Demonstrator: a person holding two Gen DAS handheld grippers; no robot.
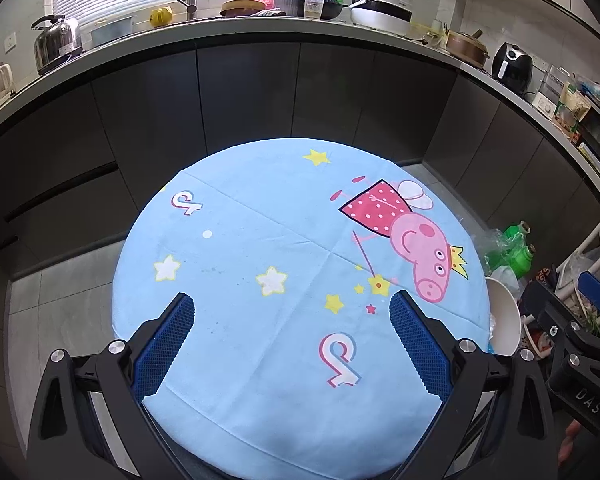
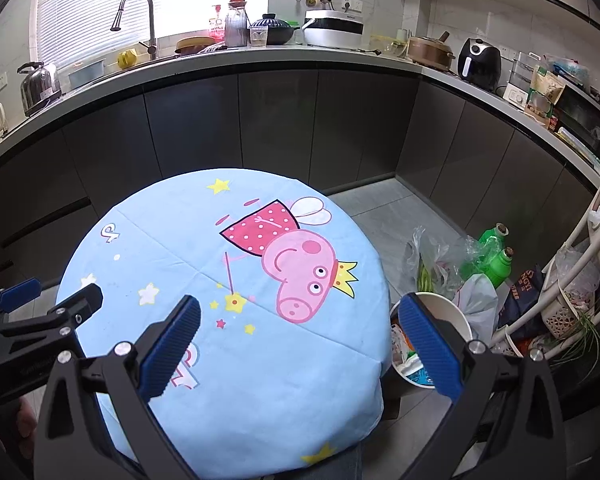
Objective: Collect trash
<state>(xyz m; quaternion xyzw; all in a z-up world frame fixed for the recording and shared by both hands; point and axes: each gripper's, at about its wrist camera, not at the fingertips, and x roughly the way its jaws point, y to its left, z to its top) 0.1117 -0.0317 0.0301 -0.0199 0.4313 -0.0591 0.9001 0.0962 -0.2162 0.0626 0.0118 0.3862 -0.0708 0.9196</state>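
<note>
From my seat both grippers hang over the round table's blue cartoon-pig tablecloth (image 1: 260, 240), and I see no litter on it at all; I judge the collecting is done or nearly so. What trash I can find sits in the white bin (image 2: 452, 320) on the floor, tucked against the table's right edge, with wrappers showing inside. My left gripper (image 1: 292, 312) has its jaws spread wide and holds nothing; my right gripper (image 2: 300, 320) is likewise wide and empty, one finger over the cloth, the other over the bin's mouth. Beyond the bin lie plastic bags and green bottles (image 2: 492, 256), whether they count as trash I cannot tell. Left and ahead is open; the right side is crowded by the bin, bags and a white rack (image 2: 580, 240).
</note>
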